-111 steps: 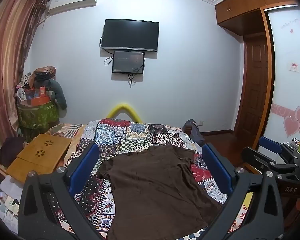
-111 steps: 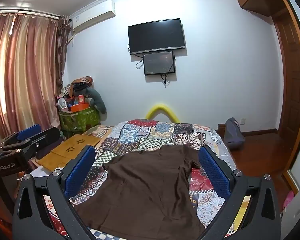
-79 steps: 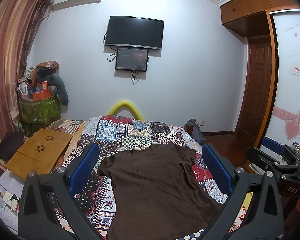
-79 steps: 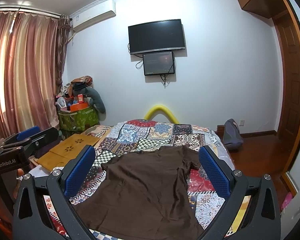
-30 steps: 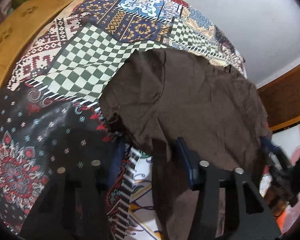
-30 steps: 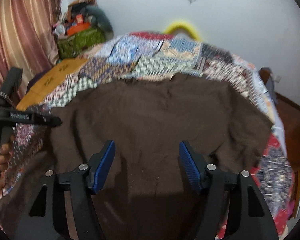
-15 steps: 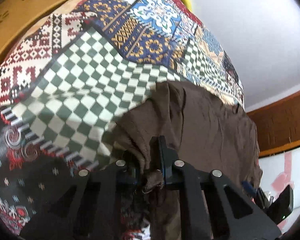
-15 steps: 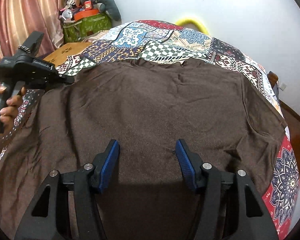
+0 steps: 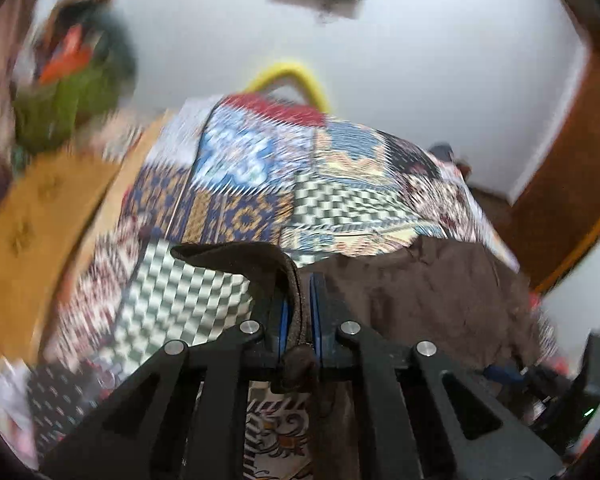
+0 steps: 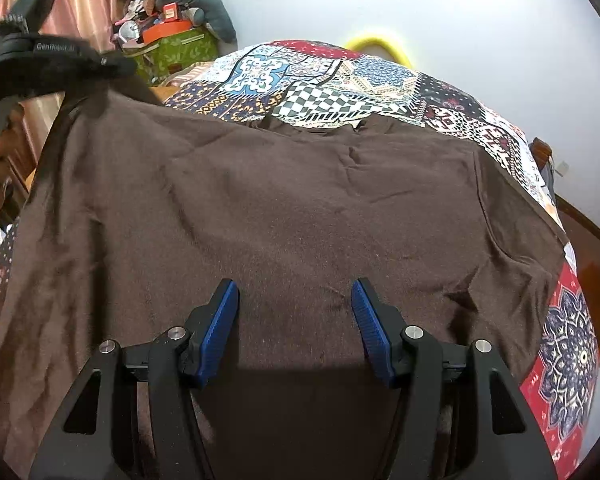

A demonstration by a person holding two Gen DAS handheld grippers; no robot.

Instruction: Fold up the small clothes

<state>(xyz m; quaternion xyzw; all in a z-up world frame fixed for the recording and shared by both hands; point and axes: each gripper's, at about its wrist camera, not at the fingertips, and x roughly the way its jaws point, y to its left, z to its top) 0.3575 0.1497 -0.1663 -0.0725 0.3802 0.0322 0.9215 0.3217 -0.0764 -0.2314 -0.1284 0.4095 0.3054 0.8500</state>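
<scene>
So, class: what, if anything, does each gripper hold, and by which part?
Left gripper pinches the brown T-shirt by its left sleeve edge; right gripper holds nothing.

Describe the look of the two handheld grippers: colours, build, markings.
Both are matte black frames with triangular cut-outs and silver screw heads. The right gripper carries ribbed blue pads on its fingers. The left gripper shows the same blue pads; from the right wrist view its body bears white lettering, partly blurred. No cables show.

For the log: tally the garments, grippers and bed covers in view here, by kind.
Brown T-shirts: 1
Grippers: 2, left gripper shut on the shirt's sleeve, right gripper open over the shirt
Patchwork bedspreads: 1
Total: 4
</scene>
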